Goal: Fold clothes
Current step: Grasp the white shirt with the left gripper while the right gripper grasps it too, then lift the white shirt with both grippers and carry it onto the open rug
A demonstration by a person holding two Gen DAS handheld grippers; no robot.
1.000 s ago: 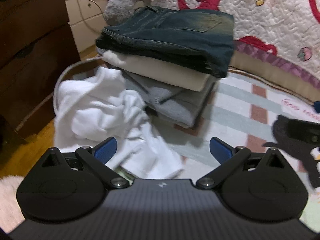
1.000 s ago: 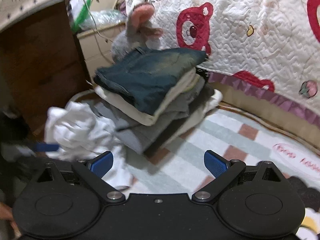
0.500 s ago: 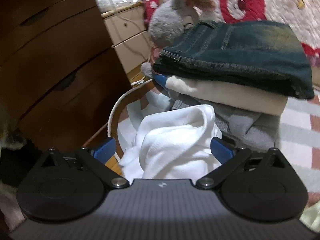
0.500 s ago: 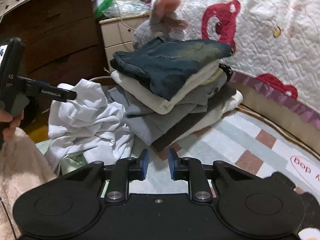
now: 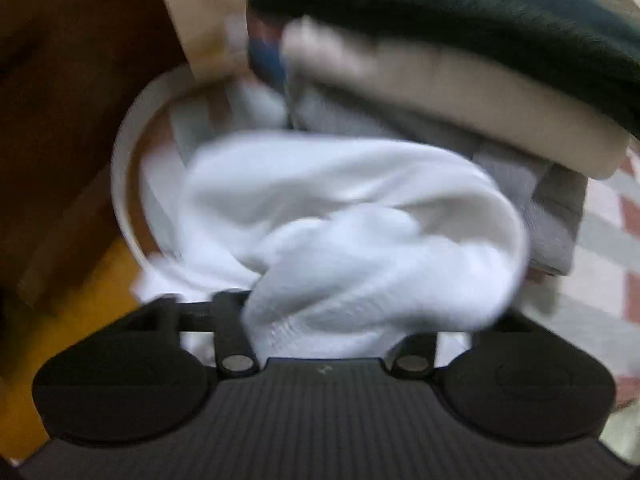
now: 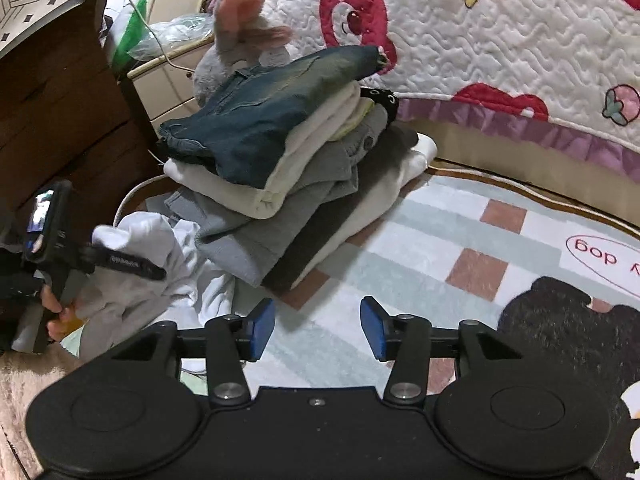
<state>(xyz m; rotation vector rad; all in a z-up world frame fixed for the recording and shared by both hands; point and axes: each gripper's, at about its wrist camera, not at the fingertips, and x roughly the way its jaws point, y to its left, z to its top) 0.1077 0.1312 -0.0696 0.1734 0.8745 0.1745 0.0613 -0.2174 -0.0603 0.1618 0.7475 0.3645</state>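
Note:
A crumpled white garment [image 5: 340, 208] lies on the rug, left of a stack of folded clothes [image 6: 272, 184] topped with dark jeans [image 6: 260, 120]. My left gripper [image 5: 324, 320] is pushed into the white garment. Its jaws are closing, with a thick bunch of cloth filling the gap and hiding the pads. In the right wrist view the left gripper [image 6: 152, 272] presses on the same white garment [image 6: 160, 240]. My right gripper [image 6: 318, 328] hovers over the rug in front of the stack. Its jaws are opening and nothing is between its blue pads [image 6: 264, 320].
A checked rug [image 6: 460, 240] covers the floor to the right. A quilted bed cover [image 6: 500, 40] hangs behind it. A dark wooden dresser [image 6: 60, 100] and a cream nightstand [image 6: 168, 84] stand at the left. A grey plush toy [image 6: 244, 20] sits behind the stack.
The left gripper moved forward and down into the white garment and its jaws came in around the cloth. The right gripper's jaws went from wide to nearly shut, then part open again.

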